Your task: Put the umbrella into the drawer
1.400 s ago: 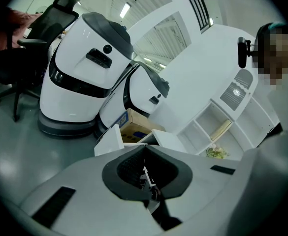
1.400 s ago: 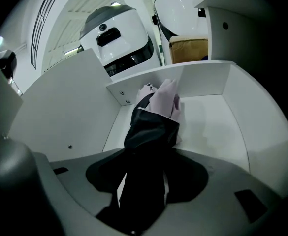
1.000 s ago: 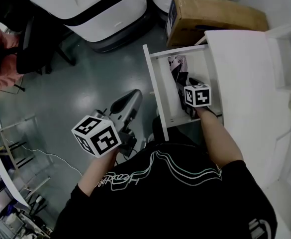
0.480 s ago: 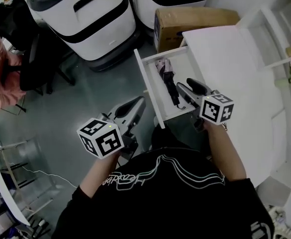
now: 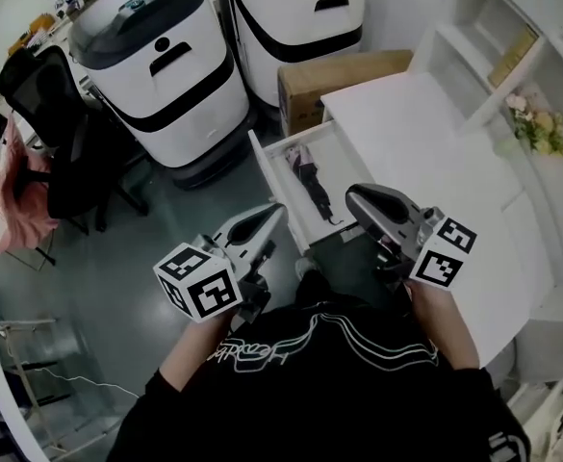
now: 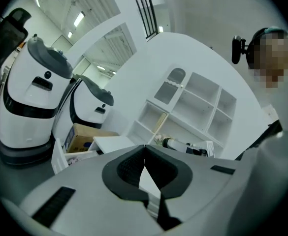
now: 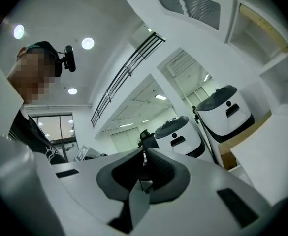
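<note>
The folded umbrella (image 5: 312, 179), dark with a pink pattern, lies lengthwise inside the open white drawer (image 5: 275, 189), its hooked handle toward me. My right gripper (image 5: 355, 196) hangs above the drawer's near right corner, shut and empty, clear of the umbrella. In the right gripper view its pads (image 7: 156, 168) meet with nothing between them. My left gripper (image 5: 273, 214) is held left of the drawer's near end, over the floor, also shut and empty. The left gripper view shows its pads (image 6: 129, 168) touching at the tips.
Two white machines with black bands (image 5: 161, 70) stand beyond the drawer. A cardboard box (image 5: 344, 75) sits beside the white desk top (image 5: 425, 152). White shelves with flowers (image 5: 534, 123) are at right. A black chair (image 5: 60, 133) stands on the grey floor at left.
My right gripper has come up out of the drawer and shut; the umbrella stays in the drawer. The left gripper has risen too. The head view has tilted up, showing more of the room.
</note>
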`<state>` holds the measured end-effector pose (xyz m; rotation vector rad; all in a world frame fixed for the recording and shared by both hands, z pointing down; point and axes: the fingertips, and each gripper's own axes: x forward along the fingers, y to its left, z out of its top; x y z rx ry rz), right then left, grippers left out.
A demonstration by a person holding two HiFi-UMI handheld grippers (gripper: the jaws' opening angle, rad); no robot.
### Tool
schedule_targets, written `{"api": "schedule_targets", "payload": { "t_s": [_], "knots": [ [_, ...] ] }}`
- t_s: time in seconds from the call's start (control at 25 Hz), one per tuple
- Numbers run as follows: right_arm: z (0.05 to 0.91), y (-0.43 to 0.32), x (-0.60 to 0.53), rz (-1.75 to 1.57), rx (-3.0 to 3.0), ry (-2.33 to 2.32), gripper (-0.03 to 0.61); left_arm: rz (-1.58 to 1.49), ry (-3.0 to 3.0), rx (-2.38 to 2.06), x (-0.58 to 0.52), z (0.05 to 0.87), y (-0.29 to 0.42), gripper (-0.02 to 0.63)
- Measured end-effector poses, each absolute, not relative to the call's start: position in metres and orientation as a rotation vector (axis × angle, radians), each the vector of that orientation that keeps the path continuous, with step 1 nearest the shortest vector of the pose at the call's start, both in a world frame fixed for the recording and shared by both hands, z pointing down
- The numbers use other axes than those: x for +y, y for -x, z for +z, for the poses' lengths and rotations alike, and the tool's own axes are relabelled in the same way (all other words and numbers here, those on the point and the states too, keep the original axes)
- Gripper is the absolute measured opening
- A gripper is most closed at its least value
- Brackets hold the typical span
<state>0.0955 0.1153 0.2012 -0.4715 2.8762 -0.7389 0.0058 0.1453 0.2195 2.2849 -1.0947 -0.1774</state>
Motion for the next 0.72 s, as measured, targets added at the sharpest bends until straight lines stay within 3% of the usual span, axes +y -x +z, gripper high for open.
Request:
{"api": "schedule_targets", "payload": {
  "t_s": [0.72],
  "knots": [
    [0.193, -0.102, 0.156, -0.714, 2.876, 0.581, 0.048, -0.176, -2.428, -1.084, 0.197, 0.179, -0.029, 0.02]
  ]
}}
